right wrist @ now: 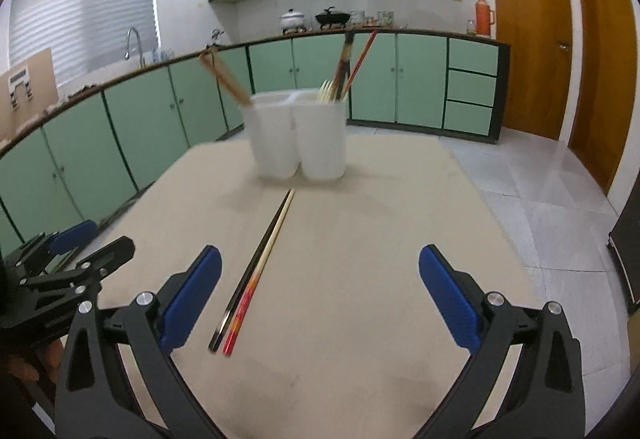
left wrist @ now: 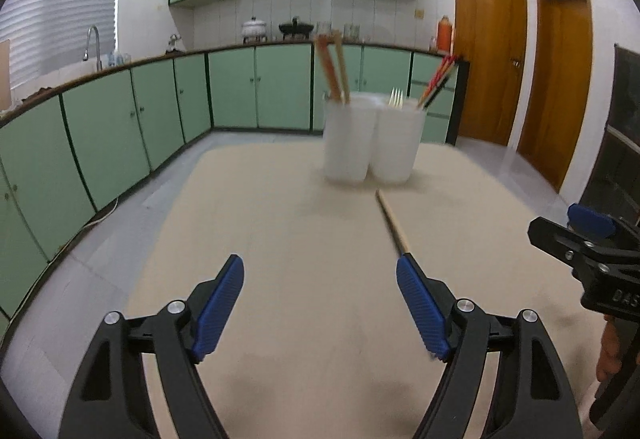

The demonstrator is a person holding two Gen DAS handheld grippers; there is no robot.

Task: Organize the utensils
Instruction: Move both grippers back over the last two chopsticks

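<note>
Fingers of both grippers stood wide apart with nothing between the blue pads: the left gripper (left wrist: pixel 320 307) hung over bare table (left wrist: pixel 280 239) in the lower part of its view, and the right gripper (right wrist: pixel 320 299) framed the near ends of a pair of chopsticks (right wrist: pixel 260 267) lying loose on the table, without touching them. That pair ran from lower centre of the right view up toward the holder (right wrist: pixel 298 135), a white holder of joined cups standing at upper centre. Some sorting looked done already: brown chopsticks (right wrist: pixel 224 79) leaned in the left cup, while a fork (right wrist: pixel 326 91) and dark and red chopsticks (right wrist: pixel 352 59) stood in the right one. What remained, by my judgement, was the loose pair, which was the only utensil left on the table; it had yet to be gripped, lifted and dropped into a cup. As for writing, only the letters "BAS" showed in white on the right gripper's black body at the right edge of the left view; the rest was cut off. Marks on a cardboard sheet (right wrist: pixel 28 83) at far left of the right view were too small to read.
</note>
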